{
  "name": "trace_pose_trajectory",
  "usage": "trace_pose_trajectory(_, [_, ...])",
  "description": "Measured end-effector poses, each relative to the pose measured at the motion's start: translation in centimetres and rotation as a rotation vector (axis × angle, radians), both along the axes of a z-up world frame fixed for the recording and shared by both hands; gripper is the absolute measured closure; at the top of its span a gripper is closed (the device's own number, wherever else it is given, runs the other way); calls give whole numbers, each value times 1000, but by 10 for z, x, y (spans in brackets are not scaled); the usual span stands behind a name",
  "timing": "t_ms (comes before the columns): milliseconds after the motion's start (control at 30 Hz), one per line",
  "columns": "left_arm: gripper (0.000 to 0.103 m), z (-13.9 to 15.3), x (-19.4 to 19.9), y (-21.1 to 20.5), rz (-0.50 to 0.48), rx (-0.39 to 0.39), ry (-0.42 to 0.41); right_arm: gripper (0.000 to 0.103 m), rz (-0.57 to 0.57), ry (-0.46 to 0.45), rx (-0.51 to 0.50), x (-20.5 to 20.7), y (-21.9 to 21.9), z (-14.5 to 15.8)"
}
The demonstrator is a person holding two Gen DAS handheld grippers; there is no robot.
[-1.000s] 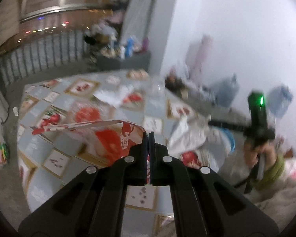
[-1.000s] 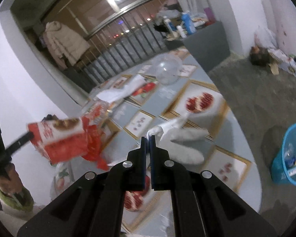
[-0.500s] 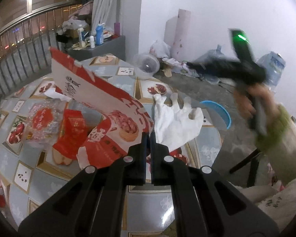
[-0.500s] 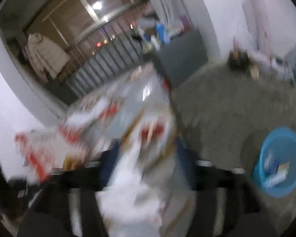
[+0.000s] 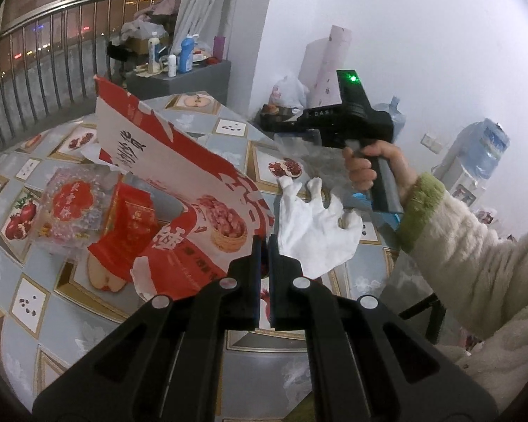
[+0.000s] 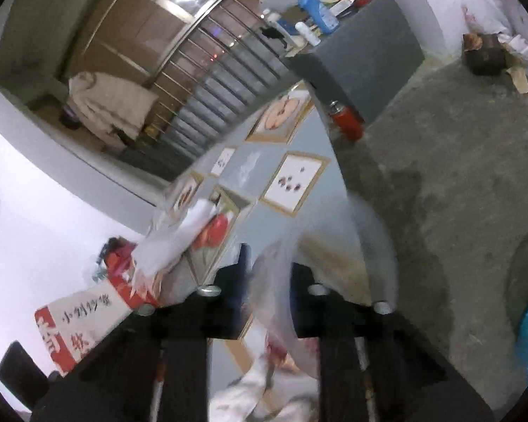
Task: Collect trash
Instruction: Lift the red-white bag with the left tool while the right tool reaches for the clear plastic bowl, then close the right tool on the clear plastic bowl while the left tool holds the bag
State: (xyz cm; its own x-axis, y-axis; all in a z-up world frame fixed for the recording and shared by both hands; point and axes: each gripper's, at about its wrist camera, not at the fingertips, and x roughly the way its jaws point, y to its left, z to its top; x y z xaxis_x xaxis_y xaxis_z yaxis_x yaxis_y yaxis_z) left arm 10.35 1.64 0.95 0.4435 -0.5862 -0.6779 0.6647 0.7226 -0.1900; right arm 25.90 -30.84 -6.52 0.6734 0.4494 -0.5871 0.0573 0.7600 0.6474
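My left hand-held gripper (image 5: 263,274): matt black plastic, clamping a glossy red-and-white printed paper bag (image 5: 179,190). White glove (image 5: 316,232) near right: thin, crinkled, matt. Tabletop (image 5: 236,140): smooth, glossy printed covering. Sleeve (image 5: 475,270): fuzzy cream fleece. Floor (image 6: 457,161): rough grey concrete. Far railing (image 6: 207,45): shiny metal.

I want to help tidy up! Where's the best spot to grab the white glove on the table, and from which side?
Probably the wide cuff of the glove, coming from the near edge of the table. It lies flat with its thin fingers pointing away, so the cuff is the closest, broadest part to pinch from above.
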Motion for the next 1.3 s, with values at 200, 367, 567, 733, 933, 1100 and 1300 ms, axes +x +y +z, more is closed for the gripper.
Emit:
trace_pose_trajectory(200, [101,-4,-4,-6,2,26,-17,89,74,-26,37,-33,25,22])
trace_pose_trajectory(367, [101,-5,-7,-5,16,25,-27,89,233,-9,53,-67,66,40])
trace_pose_trajectory(567, [101,-6,-10,-5,33,14,-36,66,255,60,-265,-104,108,44])
trace_pose_trajectory(733, [101,-6,-11,-4,44,2,-41,52,214,81,-363,-126,113,39])
trace_pose_trajectory(933, [101,-8,-14,-3,54,-8,-44,43,166,87,-388,-144,111,35])
trace_pose_trajectory(1100, [101,-9,-15,-2,55,-14,-48,43,117,50,-368,-155,108,43])
trace_pose_trajectory(1300, [101,-7,-16,-2,57,-8,-59,55,133,-1,-467,-160,129,52])
